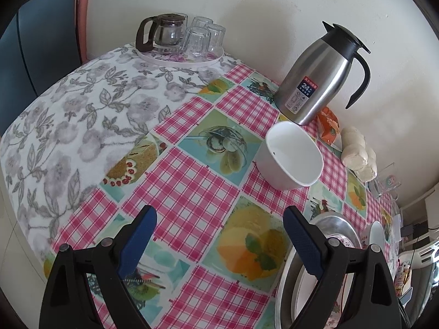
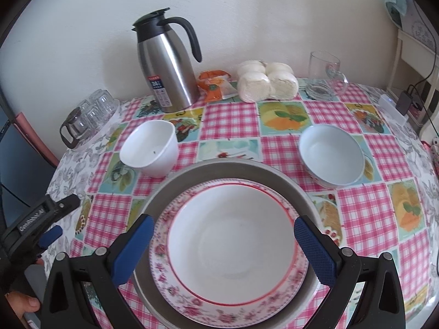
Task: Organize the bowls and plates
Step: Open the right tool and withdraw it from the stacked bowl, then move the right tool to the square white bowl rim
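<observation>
Fingers of the right gripper point(image 2: 223, 246) stand wide and empty above the stacked plates point(image 2: 233, 246) in the metal pan point(image 2: 153, 200); the left gripper point(image 1: 219, 249) gapes wide over bare desk point(image 1: 192, 186), short of the white bowl point(image 1: 290, 156). That bowl, seemingly tilted by the lens, sits near the steel flask point(image 1: 315, 82); a hurried reach could knock it over.

Home dining corner: worktop point(image 2: 230, 120) under pink checked fruit-print oilcloth, steel thermos jug point(image 2: 167, 68), glass coffee pot point(image 1: 162, 31) with upturned tumblers point(image 1: 203, 38) on tray, wrapped buns point(image 2: 266, 82), plain painted wall.
</observation>
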Demonstrator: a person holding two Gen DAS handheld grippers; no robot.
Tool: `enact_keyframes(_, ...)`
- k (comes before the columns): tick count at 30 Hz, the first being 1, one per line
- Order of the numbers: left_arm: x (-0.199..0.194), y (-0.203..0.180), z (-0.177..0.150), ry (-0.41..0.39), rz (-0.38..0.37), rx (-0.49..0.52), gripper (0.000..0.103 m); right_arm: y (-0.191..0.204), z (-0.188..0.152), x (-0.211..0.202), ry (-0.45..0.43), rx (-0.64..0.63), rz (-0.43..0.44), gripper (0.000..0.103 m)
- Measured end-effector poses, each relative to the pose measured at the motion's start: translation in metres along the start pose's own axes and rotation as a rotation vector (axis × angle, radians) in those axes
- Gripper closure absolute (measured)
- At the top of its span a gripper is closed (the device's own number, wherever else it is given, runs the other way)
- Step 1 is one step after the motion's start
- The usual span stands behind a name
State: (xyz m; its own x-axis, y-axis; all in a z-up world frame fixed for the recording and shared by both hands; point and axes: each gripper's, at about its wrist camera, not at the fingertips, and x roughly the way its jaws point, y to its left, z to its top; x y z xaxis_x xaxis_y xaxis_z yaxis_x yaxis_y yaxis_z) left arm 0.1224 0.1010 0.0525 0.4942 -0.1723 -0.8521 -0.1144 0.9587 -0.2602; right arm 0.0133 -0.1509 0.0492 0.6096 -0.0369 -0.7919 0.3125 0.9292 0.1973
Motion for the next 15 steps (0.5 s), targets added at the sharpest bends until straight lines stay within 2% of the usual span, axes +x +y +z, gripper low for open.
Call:
enact_keyframes(8, 0.010, 0.000, 0.011, -0.026, -0.045, -0.014, 0.009, 0.019, 0.003, 0.008, -0.015, -0.020, 0.016, 0.000)
enact_keyframes(15, 0.019, -0.006, 0.021, -0.028, -0.123, -0.023, 0.009, 0.024, 0.008, 0.016, -0.031, -0.005, 0.029, 0.000)
